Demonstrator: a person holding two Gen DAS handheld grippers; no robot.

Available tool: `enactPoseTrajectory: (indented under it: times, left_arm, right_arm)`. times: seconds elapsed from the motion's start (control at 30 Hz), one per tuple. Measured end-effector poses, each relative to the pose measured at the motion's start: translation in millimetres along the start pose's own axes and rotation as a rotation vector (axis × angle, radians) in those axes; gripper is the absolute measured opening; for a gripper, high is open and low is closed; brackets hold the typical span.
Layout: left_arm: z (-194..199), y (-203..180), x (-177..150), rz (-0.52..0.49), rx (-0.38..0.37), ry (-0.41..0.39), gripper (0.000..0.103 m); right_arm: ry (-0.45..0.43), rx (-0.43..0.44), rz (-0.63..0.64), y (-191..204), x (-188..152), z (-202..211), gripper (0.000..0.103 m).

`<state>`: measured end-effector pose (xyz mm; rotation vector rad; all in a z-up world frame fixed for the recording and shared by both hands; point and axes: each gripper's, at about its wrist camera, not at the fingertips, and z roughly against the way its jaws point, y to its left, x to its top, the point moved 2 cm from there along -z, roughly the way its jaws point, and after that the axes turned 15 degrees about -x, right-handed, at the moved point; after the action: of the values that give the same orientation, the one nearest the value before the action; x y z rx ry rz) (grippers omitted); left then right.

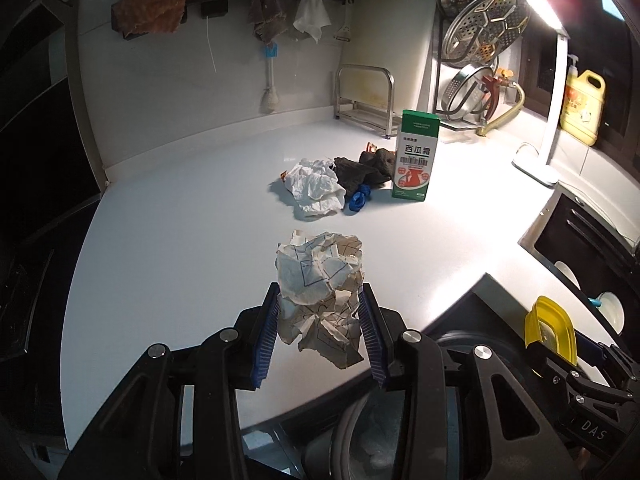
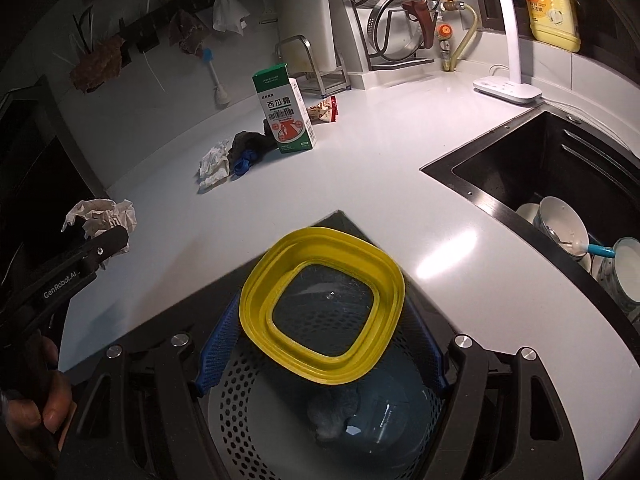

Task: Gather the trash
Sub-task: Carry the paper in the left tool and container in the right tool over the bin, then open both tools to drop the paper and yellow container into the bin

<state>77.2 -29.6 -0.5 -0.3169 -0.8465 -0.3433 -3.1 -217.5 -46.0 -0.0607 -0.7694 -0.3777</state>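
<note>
White kitchen counter point(image 1: 180, 240) is glowing under a desk lamp point(image 1: 556, 92), with a dark sink point(image 2: 560, 168) cut into its corner. Over the counter's near edge, the left gripper point(image 1: 320, 320) is pinching a crumpled ball of paper point(image 1: 320, 276) between its blue pads, the wad bulging above and sagging below them. Beside it, the right gripper point(image 2: 320, 344) is standing wide and clamping a yellow-rimmed lid point(image 2: 322, 304) across its width, holding it over a perforated trash bin point(image 2: 248, 392) whose floor shows a grey clump.

Further back on the counter, more trash is waiting: a wrinkled white tissue point(image 1: 316, 188), a dark crumpled wad point(image 1: 356, 172), a small blue piece point(image 1: 358, 200), a green and white carton point(image 1: 416, 156) standing upright, and a red snack wrapper point(image 2: 324, 110) behind it.

Judging from this, the paper is heading for the bin. The grip is catching only the middle of a loose, springy wad, so it could slide out short of the opening and land on the counter or the floor. The lid is hanging over much of the opening too; if it is not swung aside enough, the paper may bounce off it. With both grippers crowding the bin, they could knock together.
</note>
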Motion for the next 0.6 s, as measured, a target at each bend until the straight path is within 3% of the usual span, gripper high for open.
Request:
enactPoseTrajectory:
  times: [0.33, 0.6]
  left_arm:
    - [15, -37, -46, 0.007, -0.073, 0.045, 0.038]
    - [14, -48, -74, 0.01, -0.081, 0.084, 0.038]
  right_arm:
    - [-0.008, -0.03, 0.029, -20, -48, 24, 0.073]
    - [0.011, -0.034, 0.054, -31, -78, 28, 0.073]
